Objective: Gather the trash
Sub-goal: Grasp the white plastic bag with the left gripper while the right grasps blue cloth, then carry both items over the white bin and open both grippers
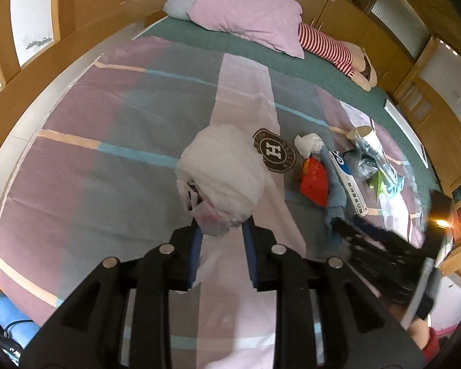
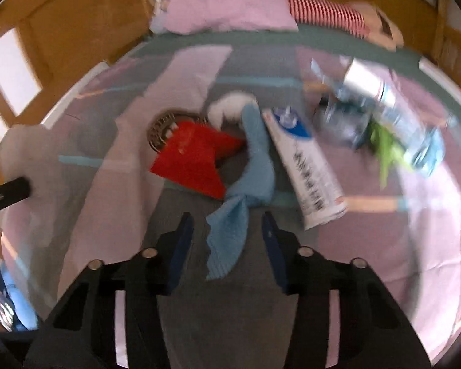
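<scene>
Nearest to the left wrist camera, the left gripper point(image 1: 222, 230) pinches the bunched edge of a thin white plastic bag point(image 1: 221, 172) between its blue-lined fingers. The bag is soft, wrinkled and rounded, and it rises just ahead of the fingertips, above the patchwork bedspread point(image 1: 107, 141) of pink, grey and teal blocks.

To the right of the bag lies the trash, in one loose group. There is a round brown patch with a letter H point(image 1: 276, 150), then a crumpled white tissue point(image 1: 307, 143), a glossy red wrapper point(image 1: 315, 183) and a soft blue cloth point(image 1: 336, 190). Beside them are a long white and blue tube-shaped package point(image 1: 350, 181), a green scrap point(image 1: 381, 181), and clear crinkled plastic around a pale cylinder point(image 1: 365, 135).

In the right wrist view, which is blurred, the right gripper point(image 2: 227, 224) stands wide apart and holds nothing. The lower corner of the blue cloth lies between its two fingers, with a gap on each side. The red wrapper is ahead and to the left, the tube package ahead and to the right.
</scene>
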Available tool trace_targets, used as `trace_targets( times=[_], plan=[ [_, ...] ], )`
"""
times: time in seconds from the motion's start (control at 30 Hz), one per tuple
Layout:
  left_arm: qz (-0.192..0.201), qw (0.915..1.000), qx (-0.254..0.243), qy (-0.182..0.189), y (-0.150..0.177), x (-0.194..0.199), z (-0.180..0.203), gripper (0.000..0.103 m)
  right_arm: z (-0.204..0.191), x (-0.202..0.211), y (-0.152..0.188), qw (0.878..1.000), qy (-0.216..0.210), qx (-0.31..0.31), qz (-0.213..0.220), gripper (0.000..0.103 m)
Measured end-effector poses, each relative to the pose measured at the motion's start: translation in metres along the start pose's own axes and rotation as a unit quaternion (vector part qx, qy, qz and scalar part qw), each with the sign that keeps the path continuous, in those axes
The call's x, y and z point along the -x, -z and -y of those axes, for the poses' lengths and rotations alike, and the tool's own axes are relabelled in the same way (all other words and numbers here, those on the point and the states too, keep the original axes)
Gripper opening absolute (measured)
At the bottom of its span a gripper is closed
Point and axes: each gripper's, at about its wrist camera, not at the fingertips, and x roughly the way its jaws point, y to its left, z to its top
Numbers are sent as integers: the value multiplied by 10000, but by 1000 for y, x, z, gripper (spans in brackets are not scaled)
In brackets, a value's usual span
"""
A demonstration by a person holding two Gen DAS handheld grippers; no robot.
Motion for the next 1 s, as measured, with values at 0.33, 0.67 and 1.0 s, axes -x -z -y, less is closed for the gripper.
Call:
trace_targets(
  times=[0.33, 0.67, 1.0],
  plan=[
    [102, 9998, 62, -149, -1, 8, -12, 25, -14, 43, 20, 9981, -609, 97, 51, 3],
    [158, 9994, 131, -262, 4, 13, -21, 25, -24, 121, 66, 9960, -786, 429, 63, 3],
    [261, 9988, -199, -350, 11, 19, -13, 23, -25, 151, 69, 9957, -734, 432, 362, 3]
  ],
)
